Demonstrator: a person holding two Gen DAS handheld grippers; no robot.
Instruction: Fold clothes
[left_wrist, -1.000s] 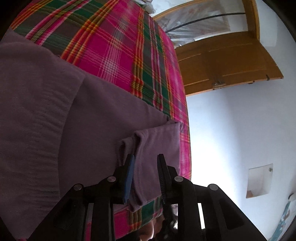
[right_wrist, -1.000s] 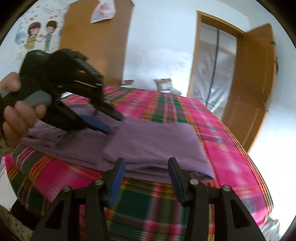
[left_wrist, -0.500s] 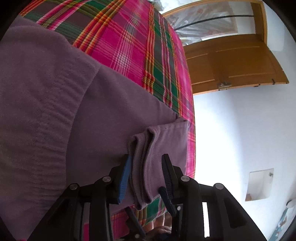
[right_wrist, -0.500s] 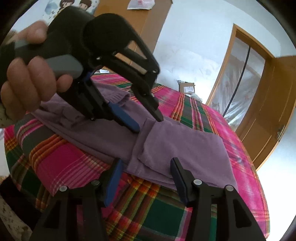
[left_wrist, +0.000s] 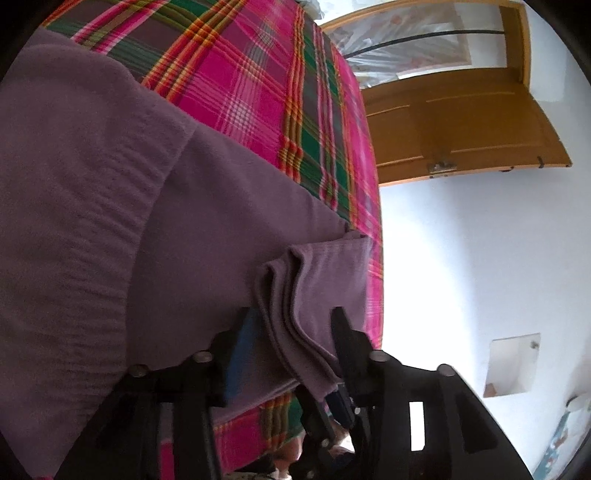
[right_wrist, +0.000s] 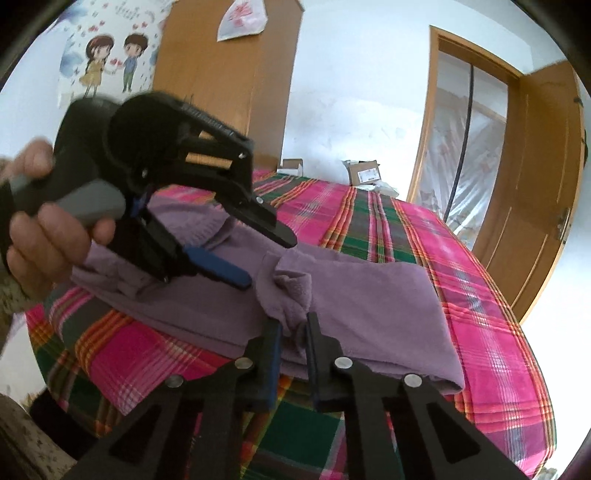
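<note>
1. Since the earlier frames, left claw (right_wrist: 236, 258) jaws had just been opening, now spread wide, with the folded edge of the purple garment (left_wrist: 207, 229) loose between them and the pads not pressing. Right claw (right_wrist: 293, 332) jaws had just been closing, now pinched on a bunched fold of that garment at its near edge.
2. Left side: a hand (right_wrist: 44, 236) gripped the left claw's handle, and the claw hovered over the garment's ribbed end.
3. Centre: garment lay on the plaid bed cover (right_wrist: 369, 218), partly folded, several layers stacked at the near edge.
4. Right: wooden door (right_wrist: 535, 184) stood open, well apart from the work.
5. Step in hand, judged: hand-off of the folded edge to the right claw. To do it well, keep all layers in the pinch, lift low, carry the fold across evenly, and clear the left claw so it does not snag.
</note>
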